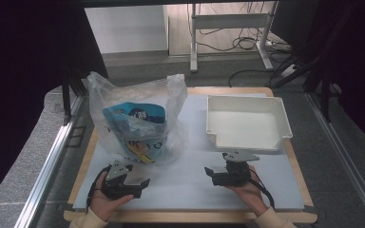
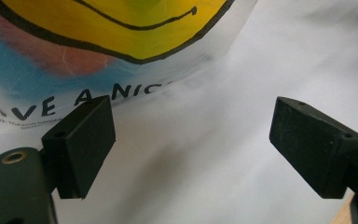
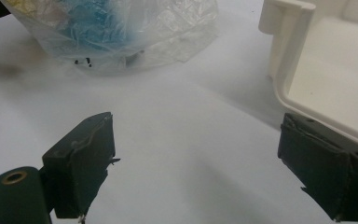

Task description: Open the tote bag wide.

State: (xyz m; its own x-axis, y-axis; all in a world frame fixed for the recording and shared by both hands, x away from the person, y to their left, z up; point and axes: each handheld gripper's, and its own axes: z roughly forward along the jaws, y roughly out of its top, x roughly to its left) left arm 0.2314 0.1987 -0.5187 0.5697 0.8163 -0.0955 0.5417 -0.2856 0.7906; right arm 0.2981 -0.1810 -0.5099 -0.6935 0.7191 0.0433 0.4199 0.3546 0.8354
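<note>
Plastic bag (image 1: pixel 135 121) stands left-centre on white mat (image 1: pixel 190 185), upright, mouth up, blue packet inside; long axis vertical. White tray (image 1: pixel 247 123) at right, empty, well apart from bag.

Left gripper (image 1: pixel 140 183) near bag's near edge, bag lies just beyond and slightly left of jaws; jaws wide, nothing between. Right gripper (image 1: pixel 211 172) just in front of tray's near rim, jaws wide, empty. Left hand nearer bag.

Print on bag, left gripper view (image 2: pixel 98 56): yellow smiley, "AVE A NIC" legible; likely "HAVE A NICE...". High view: "NK YO" partly readable.

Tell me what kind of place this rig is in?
Likely a lab or workshop data-collection station: a wooden-edged table with a white mat, a desk frame with loose cables on the floor behind, and metal rails alongside. A printed plastic bag and white tray sit staged.
</note>
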